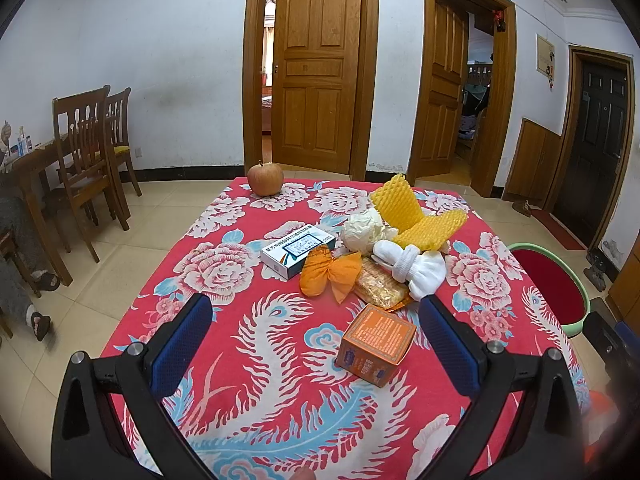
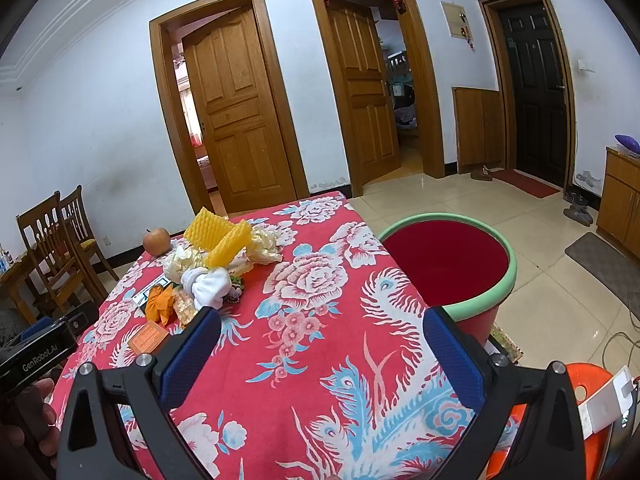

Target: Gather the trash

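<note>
Hovering apart, both jaws wide; bin (image 2: 472, 304) beside table edge (image 2: 372, 220).

The table (image 1: 280, 360) is viewed by the left wrist camera from above its near edge, facing the far edge and the doors. It is viewed by the right wrist camera from the near right corner, angled slightly left. The trash pile (image 1: 384, 248) mid-table, the apple (image 2: 157, 241) and the red bucket (image 2: 448, 264) are shared by both views.

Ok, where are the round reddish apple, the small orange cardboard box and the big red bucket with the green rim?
Round reddish apple (image 1: 265, 179), left wrist view, front skin.
Small orange cardboard box (image 1: 375, 345), left wrist view, top face.
Red bucket with green rim (image 2: 507, 280), right wrist view, rim.
</note>
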The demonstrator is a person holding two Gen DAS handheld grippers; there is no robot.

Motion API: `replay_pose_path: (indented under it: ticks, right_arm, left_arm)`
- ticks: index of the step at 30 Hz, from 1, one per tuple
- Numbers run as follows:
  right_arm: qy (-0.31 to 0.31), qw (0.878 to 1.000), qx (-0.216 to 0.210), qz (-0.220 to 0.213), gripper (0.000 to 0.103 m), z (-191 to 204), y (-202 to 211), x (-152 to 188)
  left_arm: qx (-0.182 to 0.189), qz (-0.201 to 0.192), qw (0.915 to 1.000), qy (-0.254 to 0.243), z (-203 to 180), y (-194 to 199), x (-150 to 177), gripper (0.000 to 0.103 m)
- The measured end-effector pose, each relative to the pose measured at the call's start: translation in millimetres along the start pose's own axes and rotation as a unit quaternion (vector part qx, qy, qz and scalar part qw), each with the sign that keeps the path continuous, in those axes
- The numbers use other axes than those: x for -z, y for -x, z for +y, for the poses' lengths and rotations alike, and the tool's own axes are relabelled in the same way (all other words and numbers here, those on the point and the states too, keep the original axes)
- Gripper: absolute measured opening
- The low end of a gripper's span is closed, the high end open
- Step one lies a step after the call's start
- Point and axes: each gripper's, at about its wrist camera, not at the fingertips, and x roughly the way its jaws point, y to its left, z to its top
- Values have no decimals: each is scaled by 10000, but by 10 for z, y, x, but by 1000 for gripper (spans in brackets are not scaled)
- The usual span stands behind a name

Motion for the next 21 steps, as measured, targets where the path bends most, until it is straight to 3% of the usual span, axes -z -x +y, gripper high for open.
replay_pose_path:
  ticks: [21]
  right_arm:
    - [-9,10000,-2,11,103,-27,-7,-4]
  left_arm:
    - [64,112,9999,-26,7,-68,52,102]
